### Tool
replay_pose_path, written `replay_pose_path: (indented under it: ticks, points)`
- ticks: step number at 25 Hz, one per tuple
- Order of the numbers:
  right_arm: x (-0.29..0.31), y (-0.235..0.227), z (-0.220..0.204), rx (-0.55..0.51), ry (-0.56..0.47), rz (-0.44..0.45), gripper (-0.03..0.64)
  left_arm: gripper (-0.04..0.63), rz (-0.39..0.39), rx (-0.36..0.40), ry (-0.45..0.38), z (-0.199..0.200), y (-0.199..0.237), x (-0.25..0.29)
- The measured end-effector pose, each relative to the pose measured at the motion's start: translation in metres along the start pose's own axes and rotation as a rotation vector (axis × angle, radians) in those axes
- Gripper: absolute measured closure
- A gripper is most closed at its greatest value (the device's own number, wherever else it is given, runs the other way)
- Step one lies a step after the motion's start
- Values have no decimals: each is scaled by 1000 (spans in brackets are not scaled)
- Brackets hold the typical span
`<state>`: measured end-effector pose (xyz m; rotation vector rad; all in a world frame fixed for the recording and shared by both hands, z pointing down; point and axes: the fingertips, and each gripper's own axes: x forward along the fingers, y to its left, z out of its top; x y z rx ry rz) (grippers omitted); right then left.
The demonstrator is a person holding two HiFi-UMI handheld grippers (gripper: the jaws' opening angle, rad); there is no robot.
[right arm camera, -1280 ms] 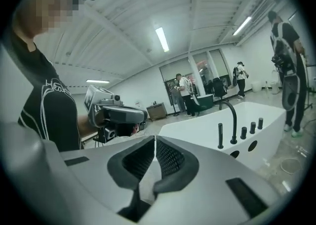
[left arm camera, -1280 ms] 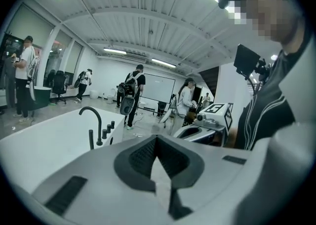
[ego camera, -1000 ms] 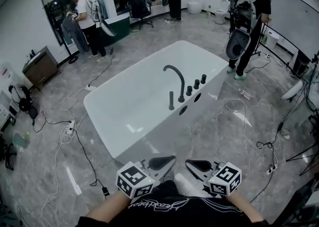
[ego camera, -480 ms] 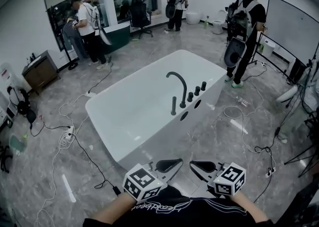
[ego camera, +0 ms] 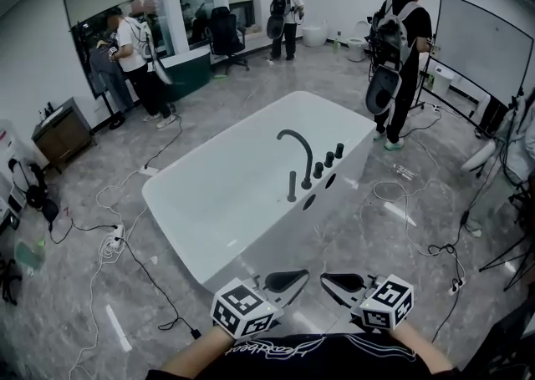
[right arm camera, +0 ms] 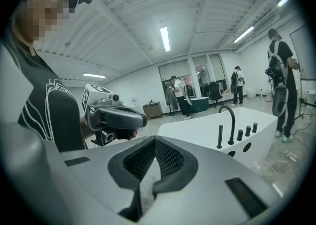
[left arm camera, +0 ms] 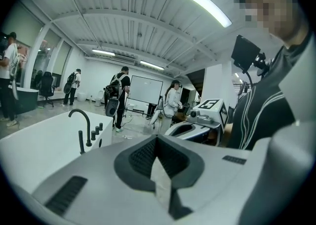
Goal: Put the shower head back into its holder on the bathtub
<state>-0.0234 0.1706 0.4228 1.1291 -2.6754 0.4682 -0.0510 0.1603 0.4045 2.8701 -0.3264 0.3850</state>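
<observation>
The left gripper [ego camera: 297, 276] and right gripper [ego camera: 328, 281] hover by the person's body, apart from the bathtub [ego camera: 219, 196], each with fingers [left arm camera: 143, 157] closed together on nothing. The slim dark shower head [ego camera: 291, 186] stands upright on the bathtub's rim, just beside the curved tap [ego camera: 299, 153].

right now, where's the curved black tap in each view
Head view: the tap is just right of centre, on the bathtub's right-hand rim.
Left gripper view: the tap is at the left, about midway down.
Right gripper view: the tap is at the right, about midway down.
Shared landmark: the white bathtub under it.
</observation>
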Motion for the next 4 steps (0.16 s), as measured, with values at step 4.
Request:
replay_pose_path:
  ticks: [4]
  points:
    - [8,6,-1,6,-9,11,604,592,-3,-4,8,-3,5,-3]
